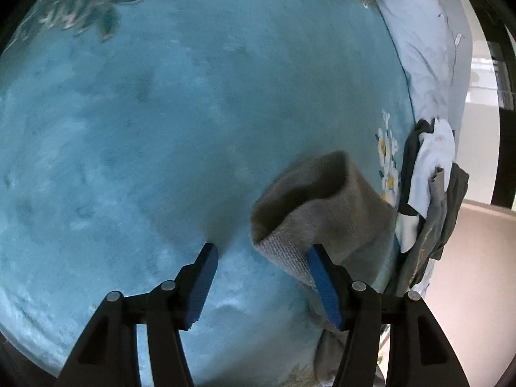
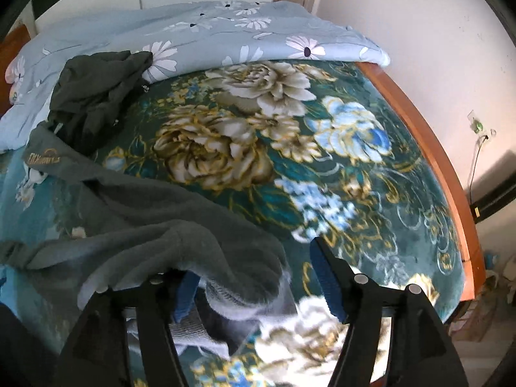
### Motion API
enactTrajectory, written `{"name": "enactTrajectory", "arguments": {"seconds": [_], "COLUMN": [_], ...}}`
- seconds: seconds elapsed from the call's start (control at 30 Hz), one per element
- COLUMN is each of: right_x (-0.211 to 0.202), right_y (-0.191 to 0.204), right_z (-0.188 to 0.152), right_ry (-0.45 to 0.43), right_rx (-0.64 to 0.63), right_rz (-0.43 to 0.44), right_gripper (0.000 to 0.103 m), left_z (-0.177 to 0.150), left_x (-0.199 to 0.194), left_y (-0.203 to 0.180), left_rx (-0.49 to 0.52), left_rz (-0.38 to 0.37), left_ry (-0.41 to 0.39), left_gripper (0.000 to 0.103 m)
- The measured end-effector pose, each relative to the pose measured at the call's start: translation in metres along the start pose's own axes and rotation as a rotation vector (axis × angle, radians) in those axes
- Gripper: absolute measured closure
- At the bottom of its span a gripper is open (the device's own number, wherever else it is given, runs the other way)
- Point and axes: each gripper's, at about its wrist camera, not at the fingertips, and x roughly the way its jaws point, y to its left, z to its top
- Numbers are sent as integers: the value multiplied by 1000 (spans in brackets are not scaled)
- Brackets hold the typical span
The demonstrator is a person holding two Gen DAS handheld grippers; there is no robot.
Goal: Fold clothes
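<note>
Both the left gripper (image 1: 262,259) and right gripper (image 2: 254,277) stand open, the grey garment (image 2: 135,213) loose on the floral blanket (image 2: 322,174), so regrasping an edge probably comes next.

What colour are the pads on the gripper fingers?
Blue, on black fingers; the left wrist view shows the pads best.

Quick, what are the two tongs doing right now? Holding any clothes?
Left tongs: open, holding nothing; a grey garment lies against the right finger.
Right tongs: open; the grey garment droops over the left finger, not pinched.
</note>
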Motion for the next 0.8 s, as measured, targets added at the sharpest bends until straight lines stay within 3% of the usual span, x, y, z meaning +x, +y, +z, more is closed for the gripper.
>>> {"name": "enactTrajectory", "arguments": {"seconds": [0.07, 0.1, 0.13, 0.2, 0.3, 0.43, 0.53, 0.63, 0.8], "right_x": [-3, -2, -1, 3, 7, 10, -5, -8, 7], "right_y": [0, 0, 1, 6, 11, 16, 15, 10, 20], "right_z": [-6, -8, -9, -7, -4, 11, 46, 69, 48], "right_ry": [12, 28, 37, 53, 65, 79, 14, 4, 56], "right_rx": [-14, -17, -17, -24, -27, -43, -26, 42, 70], "right_rz": [12, 23, 25, 6, 3, 1, -4, 28, 103], "right_gripper": [35, 35, 35, 35, 35, 35, 35, 35, 35], "left_z": [1, 0, -1, -3, -5, 2, 6, 11, -6], "left_x": [3, 6, 9, 8, -13, -54, -86, -94, -96], "left_y": [-8, -13, -17, -21, -23, -28, -41, -43, -26], "left_rx": [26, 38, 48, 41, 49, -6, -12, -8, -96], "left_rz": [3, 2, 0, -1, -30, -165, -226, -175, -187], "left_ry": [10, 19, 31, 28, -33, -95, -138, -131, -102], "left_gripper": [44, 57, 79, 94, 96, 96, 96, 96, 96]}}
